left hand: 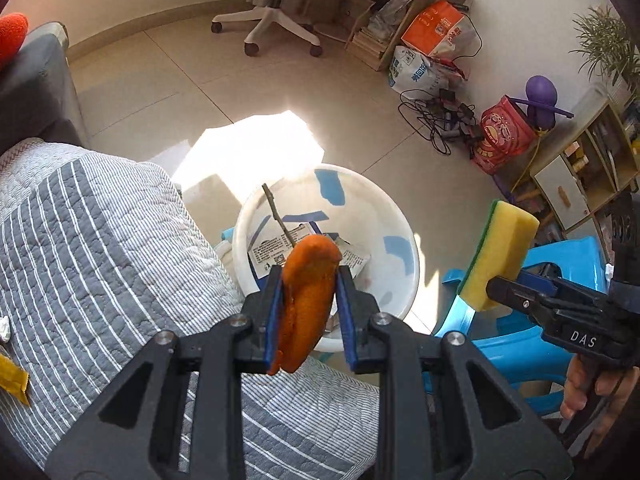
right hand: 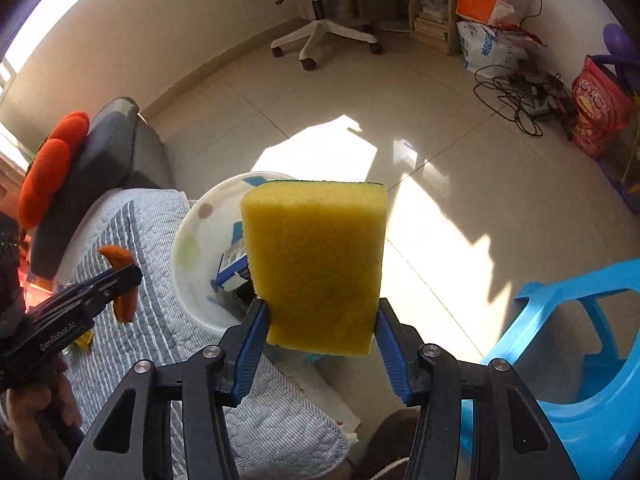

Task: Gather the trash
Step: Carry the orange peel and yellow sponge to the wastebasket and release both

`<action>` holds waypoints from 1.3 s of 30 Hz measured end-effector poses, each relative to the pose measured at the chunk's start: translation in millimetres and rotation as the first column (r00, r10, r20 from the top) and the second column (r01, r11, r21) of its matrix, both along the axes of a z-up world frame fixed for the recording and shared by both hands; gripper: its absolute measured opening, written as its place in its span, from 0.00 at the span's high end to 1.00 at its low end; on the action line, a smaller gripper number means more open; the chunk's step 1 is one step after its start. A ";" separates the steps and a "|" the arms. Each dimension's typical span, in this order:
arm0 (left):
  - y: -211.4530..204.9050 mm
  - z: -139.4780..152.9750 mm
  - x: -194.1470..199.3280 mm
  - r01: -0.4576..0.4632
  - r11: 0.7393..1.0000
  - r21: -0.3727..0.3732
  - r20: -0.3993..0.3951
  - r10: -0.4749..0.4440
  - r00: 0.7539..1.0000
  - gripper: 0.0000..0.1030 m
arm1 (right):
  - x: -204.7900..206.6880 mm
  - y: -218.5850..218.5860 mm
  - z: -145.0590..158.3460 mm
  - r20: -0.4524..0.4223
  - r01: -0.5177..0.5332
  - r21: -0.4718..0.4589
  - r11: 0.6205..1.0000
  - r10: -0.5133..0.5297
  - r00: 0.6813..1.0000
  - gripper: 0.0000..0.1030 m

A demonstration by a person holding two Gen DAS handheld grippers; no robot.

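Gripping orange peel in left gripper, above white bin | clamping yellow sponge in right gripper, beside bin's rim | wrappers inside bin, next to striped quilt

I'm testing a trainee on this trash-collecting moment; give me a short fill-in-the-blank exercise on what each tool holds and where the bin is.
1. The left tool is shut on an orange ____.
2. The right tool grips a sponge that is yellow with a ____ layer.
3. The white basin already holds a twig and a printed ____.
4. Near the right tool stands a ____ plastic stool.

Missing words: peel; green; wrapper; blue
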State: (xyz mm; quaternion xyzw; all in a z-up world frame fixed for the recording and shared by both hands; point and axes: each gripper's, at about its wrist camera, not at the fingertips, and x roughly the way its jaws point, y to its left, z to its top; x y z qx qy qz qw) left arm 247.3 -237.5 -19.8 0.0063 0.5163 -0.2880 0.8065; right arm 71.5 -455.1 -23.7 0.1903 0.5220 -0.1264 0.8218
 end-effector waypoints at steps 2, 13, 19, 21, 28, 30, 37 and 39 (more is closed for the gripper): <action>-6.8 -1.3 3.1 0.006 1.000 -0.003 0.009 -0.006 1.000 0.73 | -0.5 -2.8 1.1 0.004 0.005 0.004 1.000 -0.005 1.000 0.47; 24.2 -0.8 3.3 -0.111 0.994 0.024 0.005 0.111 0.994 0.11 | 1.5 1.8 2.7 0.009 0.010 0.002 1.000 -0.010 1.000 0.46; 70.9 2.0 -19.3 -0.137 0.987 0.085 0.043 0.133 0.990 0.01 | 10.5 12.6 -0.3 -0.003 0.003 -0.010 1.000 -0.003 1.000 0.46; 86.5 2.9 -29.1 -0.136 0.985 0.104 0.056 0.131 0.990 0.01 | 14.4 17.2 -1.6 -0.007 -0.004 -0.018 1.000 0.004 1.000 0.46; 146.6 5.2 -63.1 -0.172 0.975 0.138 0.101 0.159 0.982 0.01 | 30.2 32.8 -9.8 -0.027 -0.024 -0.029 0.999 0.023 0.999 0.46; 162.2 3.1 -69.6 -0.200 0.970 0.136 0.113 0.185 0.976 0.01 | 35.0 37.3 -11.2 -0.031 -0.025 -0.034 0.999 0.024 0.999 0.46; 200.6 -6.9 -75.3 -0.272 0.954 0.125 0.085 0.263 0.961 0.01 | 48.5 49.6 -18.7 -0.030 -0.025 -0.052 0.998 0.024 0.999 0.45; 209.3 -8.5 -75.6 -0.287 0.950 0.120 0.070 0.281 0.957 0.01 | 50.9 50.0 -19.6 -0.020 -0.021 -0.045 0.999 0.020 1.000 0.29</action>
